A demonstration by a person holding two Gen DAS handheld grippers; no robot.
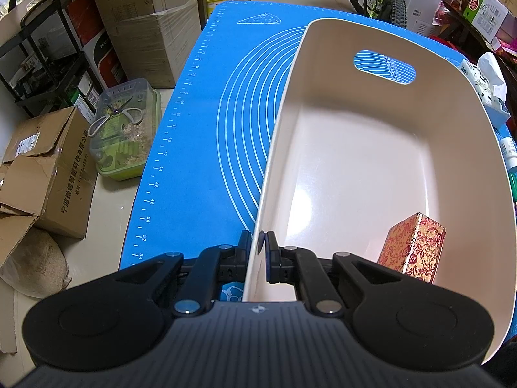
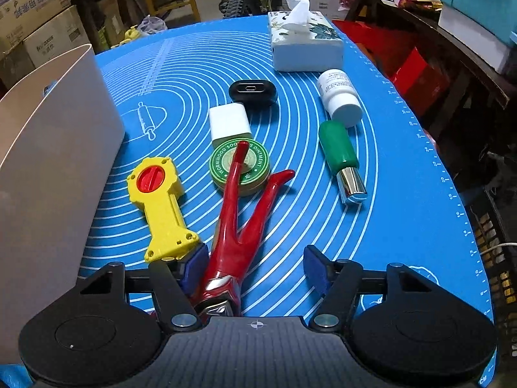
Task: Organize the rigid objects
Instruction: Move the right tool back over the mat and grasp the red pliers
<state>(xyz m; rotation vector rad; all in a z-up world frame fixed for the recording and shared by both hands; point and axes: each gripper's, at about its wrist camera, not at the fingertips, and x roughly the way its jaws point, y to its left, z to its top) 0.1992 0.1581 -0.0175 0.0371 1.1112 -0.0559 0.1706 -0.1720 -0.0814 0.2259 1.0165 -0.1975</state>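
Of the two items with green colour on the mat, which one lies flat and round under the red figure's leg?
The green ointment tin: a flat round disc, one leg of the red figure across it. The green-handled tool is long, lying apart.

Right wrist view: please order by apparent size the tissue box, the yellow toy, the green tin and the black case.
1. yellow toy, nearer, so unsure against 2
2. tissue box
3. green tin
4. black case

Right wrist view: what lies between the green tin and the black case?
A white charger block lies between the green tin and the black case. Its near end touches the tin; its far end sits close by the case. Only the right wrist view shows this.
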